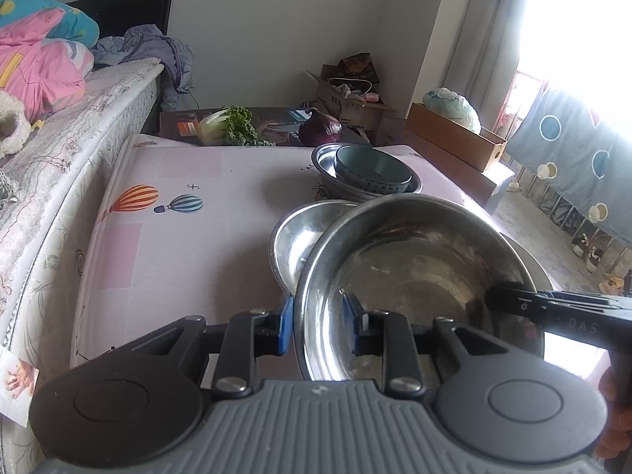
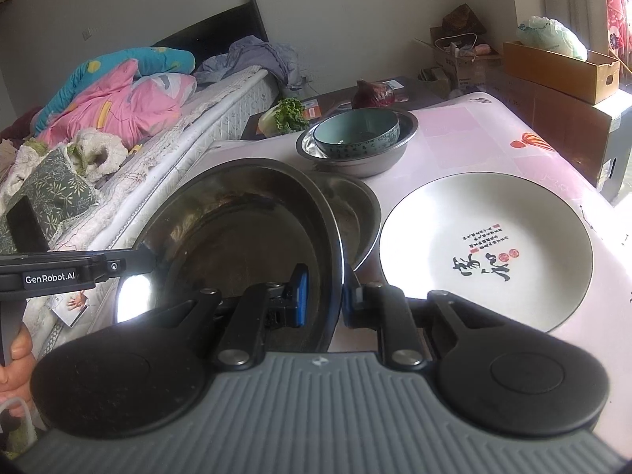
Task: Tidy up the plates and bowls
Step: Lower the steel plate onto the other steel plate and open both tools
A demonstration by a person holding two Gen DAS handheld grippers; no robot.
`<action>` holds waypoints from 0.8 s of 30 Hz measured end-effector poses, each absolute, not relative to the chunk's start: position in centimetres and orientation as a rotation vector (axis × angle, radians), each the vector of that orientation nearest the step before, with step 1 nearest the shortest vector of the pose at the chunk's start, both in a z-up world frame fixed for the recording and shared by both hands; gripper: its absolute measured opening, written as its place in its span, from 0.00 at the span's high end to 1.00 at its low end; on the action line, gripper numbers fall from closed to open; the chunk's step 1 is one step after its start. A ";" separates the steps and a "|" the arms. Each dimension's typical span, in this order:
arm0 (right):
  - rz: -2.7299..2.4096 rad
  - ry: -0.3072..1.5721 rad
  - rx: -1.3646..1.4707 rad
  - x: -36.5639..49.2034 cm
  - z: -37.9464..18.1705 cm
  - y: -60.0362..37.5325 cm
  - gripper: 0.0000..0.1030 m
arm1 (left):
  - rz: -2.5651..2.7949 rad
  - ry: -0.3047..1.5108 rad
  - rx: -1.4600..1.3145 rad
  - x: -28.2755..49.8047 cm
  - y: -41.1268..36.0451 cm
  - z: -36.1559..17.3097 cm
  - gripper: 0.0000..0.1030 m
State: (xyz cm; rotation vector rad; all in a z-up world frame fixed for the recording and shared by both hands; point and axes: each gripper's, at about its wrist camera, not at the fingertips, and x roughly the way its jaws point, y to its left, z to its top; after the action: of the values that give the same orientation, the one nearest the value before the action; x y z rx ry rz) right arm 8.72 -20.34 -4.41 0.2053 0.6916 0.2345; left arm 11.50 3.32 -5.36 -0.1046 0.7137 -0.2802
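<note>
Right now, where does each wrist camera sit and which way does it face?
Left wrist: on the left gripper, looking down across the pink balloon-print table toward the window; its blue pads pinch the shiny steel bowl rim; the right gripper enters from the right.
Right wrist: on the right gripper, facing the bed, clamped on the opposite rim; a hand shows at left.
Shared: the held bowl, the teal ceramic bowl nested in a steel basin.

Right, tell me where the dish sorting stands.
Done: a blue bowl sits nested in a steel bowl. In hand: the left tool and right tool both grip a steel basin. Left: another steel bowl and the white plate.
</note>
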 end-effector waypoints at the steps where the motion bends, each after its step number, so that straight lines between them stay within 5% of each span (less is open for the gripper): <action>1: 0.229 0.701 0.207 9.5 -4.5 -20.5 0.84 | -0.282 0.718 -0.109 12.3 3.2 -5.5 0.74; 24: 0.186 0.769 0.156 18.7 -7.4 -20.9 0.82 | -0.276 0.800 -0.094 19.3 1.9 -7.8 0.74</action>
State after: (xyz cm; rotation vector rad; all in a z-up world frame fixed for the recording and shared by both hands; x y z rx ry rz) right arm 18.71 -20.88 -7.44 0.1557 0.7694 0.1856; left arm 19.33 1.94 -7.82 -0.0941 0.8002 -0.2758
